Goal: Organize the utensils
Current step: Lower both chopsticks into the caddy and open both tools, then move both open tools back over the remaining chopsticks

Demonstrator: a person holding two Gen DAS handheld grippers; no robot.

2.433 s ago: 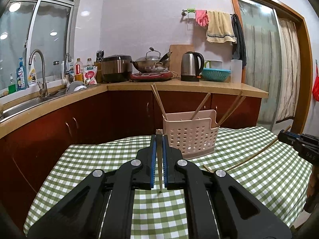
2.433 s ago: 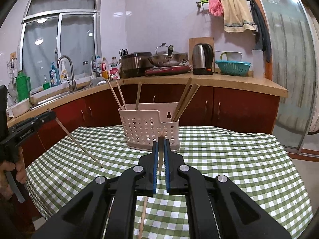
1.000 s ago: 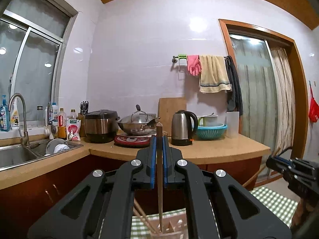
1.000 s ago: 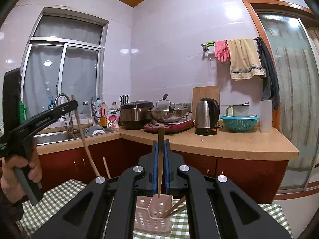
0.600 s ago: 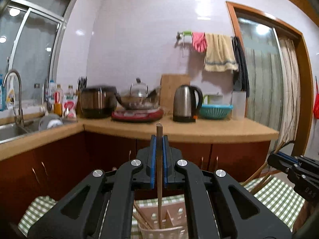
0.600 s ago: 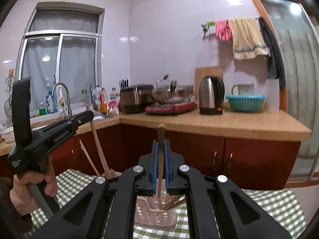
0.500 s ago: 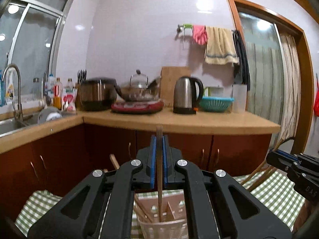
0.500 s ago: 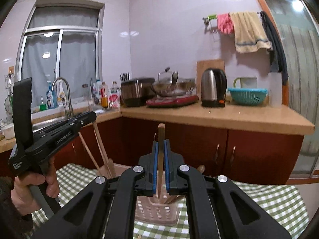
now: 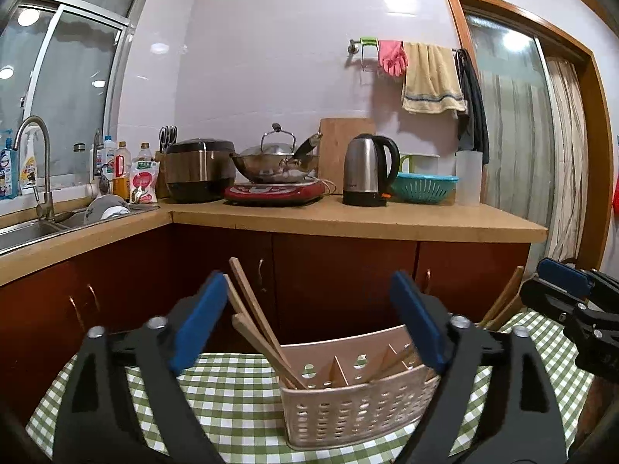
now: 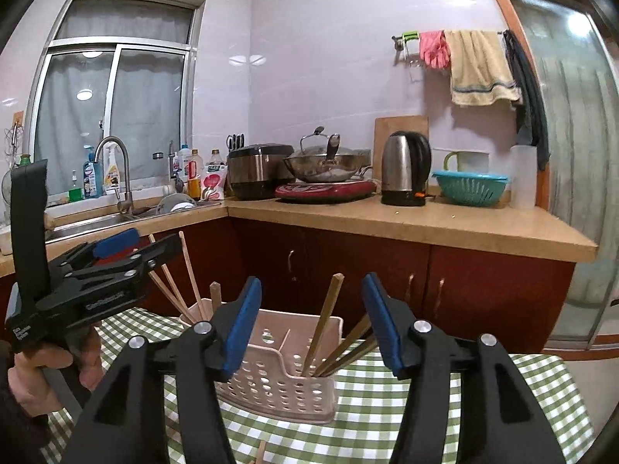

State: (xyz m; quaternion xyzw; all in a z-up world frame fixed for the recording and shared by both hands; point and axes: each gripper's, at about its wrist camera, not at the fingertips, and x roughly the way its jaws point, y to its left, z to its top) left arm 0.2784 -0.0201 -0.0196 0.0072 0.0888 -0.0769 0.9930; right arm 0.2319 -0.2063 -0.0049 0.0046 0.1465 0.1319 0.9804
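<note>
Both the left gripper (image 9: 309, 323) and right gripper (image 10: 311, 323) have just opened, empty, above the basket (image 9: 359, 406) of chopsticks (image 10: 327, 323); only the right view shows a hand (image 10: 42, 371); its lettering is unreadable.

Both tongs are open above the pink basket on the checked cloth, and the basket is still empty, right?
Not empty. Both wrist views show chopsticks standing in the pink basket. The left tongs and right tongs are open over it, their jaws just opened, nothing held.
</note>
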